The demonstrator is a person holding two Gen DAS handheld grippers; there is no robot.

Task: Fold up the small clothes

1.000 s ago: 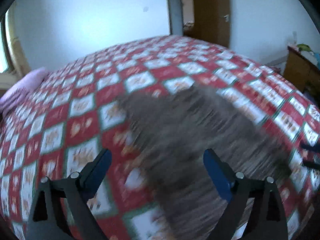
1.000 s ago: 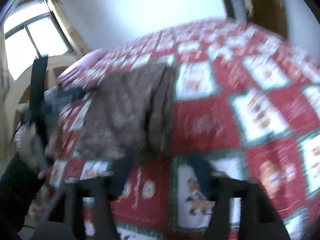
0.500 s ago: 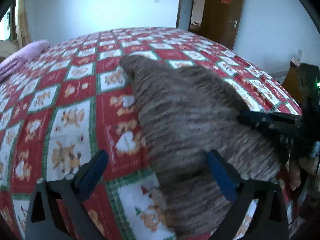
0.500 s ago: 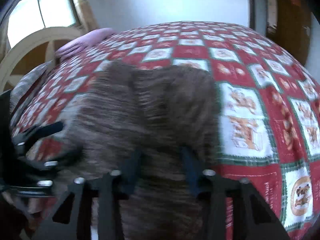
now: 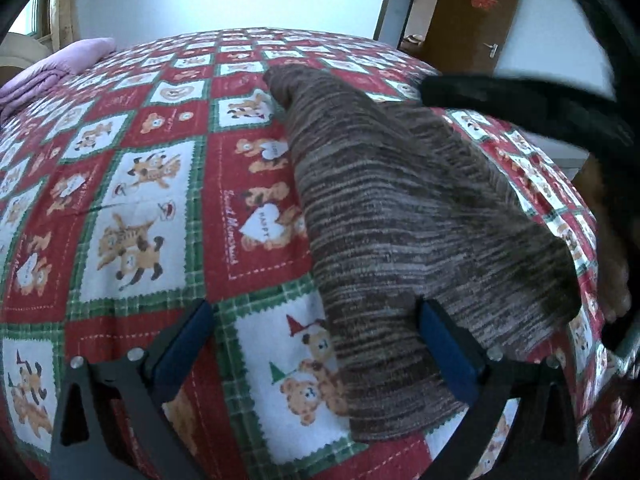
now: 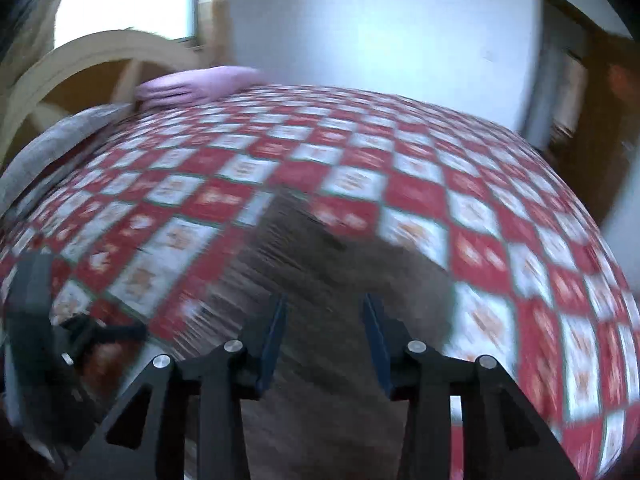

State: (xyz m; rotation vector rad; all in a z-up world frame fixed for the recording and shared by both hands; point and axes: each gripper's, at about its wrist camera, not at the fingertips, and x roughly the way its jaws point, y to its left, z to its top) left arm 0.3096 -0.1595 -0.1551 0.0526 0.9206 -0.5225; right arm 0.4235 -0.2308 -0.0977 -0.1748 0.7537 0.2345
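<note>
A brown striped knitted garment lies folded on the red, white and green patchwork bedspread. My left gripper hangs low over its near end, wide open. The left pad is over bare bedspread and the right pad over the knit, with nothing gripped. In the blurred right wrist view my right gripper hovers above the same garment. Its jaws are opening and the cloth shows below the gap, not pinched. In the left wrist view the right gripper is a dark blur at the upper right, with a hand under it.
A folded pink blanket lies at the far left of the bed, near a curved wooden headboard and a grey cloth. A brown door stands beyond the far edge. The left gripper shows at the left of the right wrist view.
My right gripper swept across over the garment, narrowed its jaws, then widened them again. The left gripper sank closer to the bed and stayed open. The garment now lies still and flat.
</note>
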